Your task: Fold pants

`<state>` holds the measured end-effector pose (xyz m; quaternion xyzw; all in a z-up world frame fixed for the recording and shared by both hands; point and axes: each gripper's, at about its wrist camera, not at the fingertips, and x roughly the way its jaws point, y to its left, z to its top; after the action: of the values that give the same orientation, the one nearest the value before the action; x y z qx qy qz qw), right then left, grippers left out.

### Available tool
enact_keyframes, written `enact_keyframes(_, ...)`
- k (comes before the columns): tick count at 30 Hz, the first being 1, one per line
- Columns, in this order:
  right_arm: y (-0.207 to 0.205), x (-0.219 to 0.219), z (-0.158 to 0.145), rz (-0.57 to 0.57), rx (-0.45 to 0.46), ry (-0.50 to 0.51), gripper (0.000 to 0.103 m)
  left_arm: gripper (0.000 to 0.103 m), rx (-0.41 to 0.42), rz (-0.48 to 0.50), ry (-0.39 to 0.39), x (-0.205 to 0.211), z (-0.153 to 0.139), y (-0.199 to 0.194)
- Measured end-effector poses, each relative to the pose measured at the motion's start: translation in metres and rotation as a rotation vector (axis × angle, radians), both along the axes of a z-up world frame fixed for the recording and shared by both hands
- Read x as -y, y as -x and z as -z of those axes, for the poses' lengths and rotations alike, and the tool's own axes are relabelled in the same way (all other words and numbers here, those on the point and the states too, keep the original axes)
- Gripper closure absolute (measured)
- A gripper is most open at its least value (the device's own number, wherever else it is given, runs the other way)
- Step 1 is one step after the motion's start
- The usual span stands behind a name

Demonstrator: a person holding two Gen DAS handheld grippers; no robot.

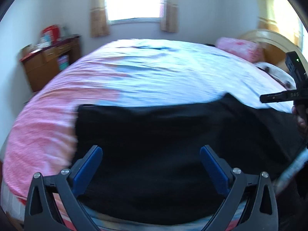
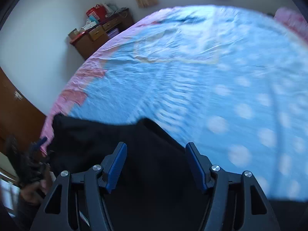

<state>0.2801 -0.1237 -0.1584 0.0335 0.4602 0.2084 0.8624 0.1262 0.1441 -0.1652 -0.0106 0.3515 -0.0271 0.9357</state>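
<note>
Black pants (image 1: 163, 144) lie flat on the near edge of the bed; they also show in the right wrist view (image 2: 107, 140). My left gripper (image 1: 151, 154) is open and empty, its blue pads wide apart just above the pants. My right gripper (image 2: 156, 152) is open and empty above the right part of the pants. The right gripper also shows at the right edge of the left wrist view (image 1: 277, 97). The left gripper shows blurred at the left edge of the right wrist view (image 2: 36, 146).
The bed has a pink and light-blue sheet (image 1: 154, 73). A pink pillow (image 1: 240, 48) and a wooden headboard (image 1: 273, 40) are at the right. A wooden desk (image 1: 52, 61) with boxes stands by the far wall under a window (image 1: 134, 0).
</note>
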Motion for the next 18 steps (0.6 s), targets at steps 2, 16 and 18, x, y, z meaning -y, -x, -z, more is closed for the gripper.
enact_keyframes(2,0.033,0.022,0.002,0.052,0.013,0.051,0.038,0.0,-0.022,0.08,-0.005,0.029,0.007,-0.003)
enact_keyframes(16,0.146,0.194,0.005,0.396,0.028,-0.088,0.038,0.0,-0.051,0.362,-0.033,0.158,0.003,-0.012)
enact_keyframes(18,0.169,0.236,-0.002,0.532,0.047,-0.105,0.038,0.0,-0.051,0.409,-0.018,0.173,0.002,-0.019)
